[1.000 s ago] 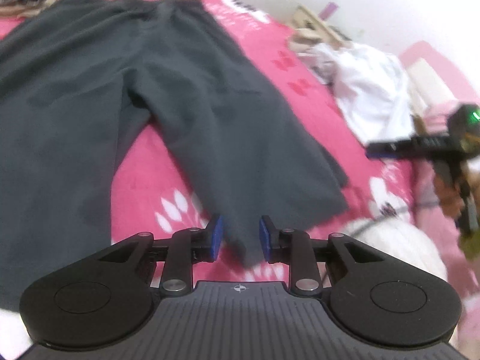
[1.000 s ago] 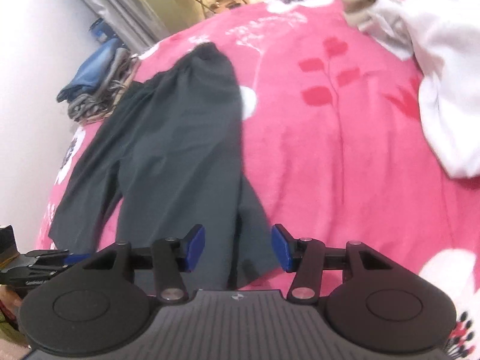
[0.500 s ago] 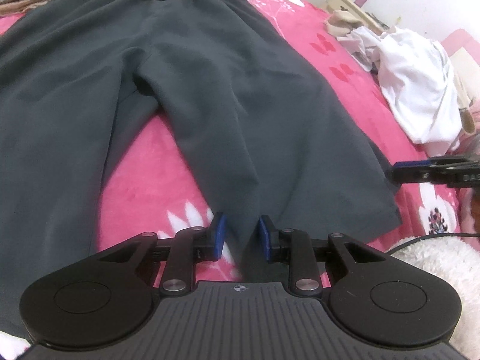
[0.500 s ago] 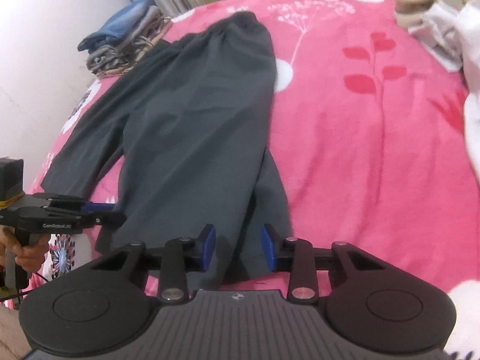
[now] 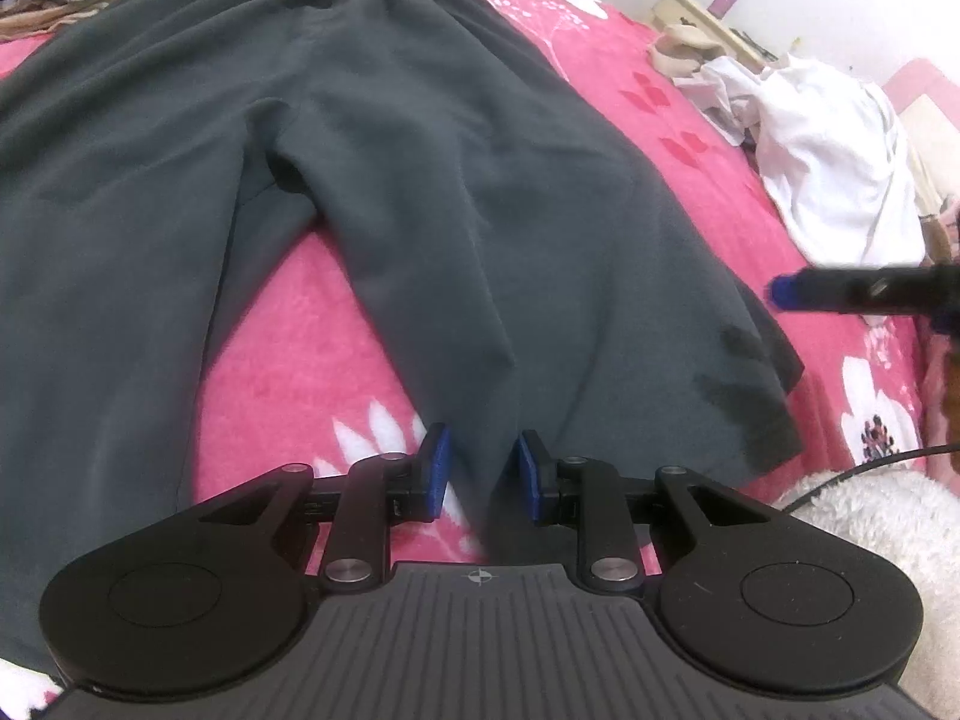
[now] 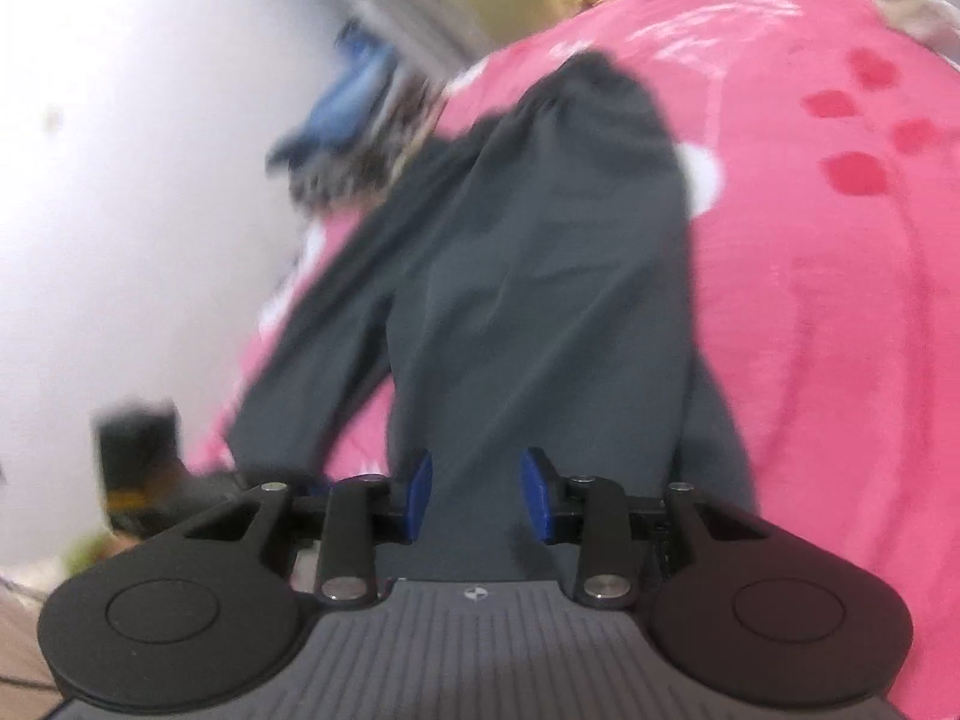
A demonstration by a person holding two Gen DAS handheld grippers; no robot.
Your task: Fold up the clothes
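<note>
Dark grey trousers [image 5: 420, 168] lie flat on a pink floral bedspread [image 5: 282, 324], waistband far, legs toward me. My left gripper [image 5: 483, 468] sits at the inner hem corner of the right-hand leg, pads apart with the cloth running between them. In the right wrist view, which is blurred, my right gripper [image 6: 477, 495] stands over the same leg's hem [image 6: 540, 420], also apart with fabric in the gap. Its blue tip [image 5: 783, 291] shows at the leg's outer edge in the left view. The left gripper's body [image 6: 141, 474] appears as a dark blur.
A white garment [image 5: 840, 162] and a beige item [image 5: 684, 54] lie at the far right. A pile of folded clothes [image 6: 360, 114] rests by the white wall [image 6: 150, 210] beyond the waistband. A white fluffy mat [image 5: 870, 522] with a black cable lies near right.
Both grippers have come down closer to the right-hand leg's hem. The right gripper's fingers narrowed from a wide gap and its view swung left, now blurred. The left finger gap is unchanged.
</note>
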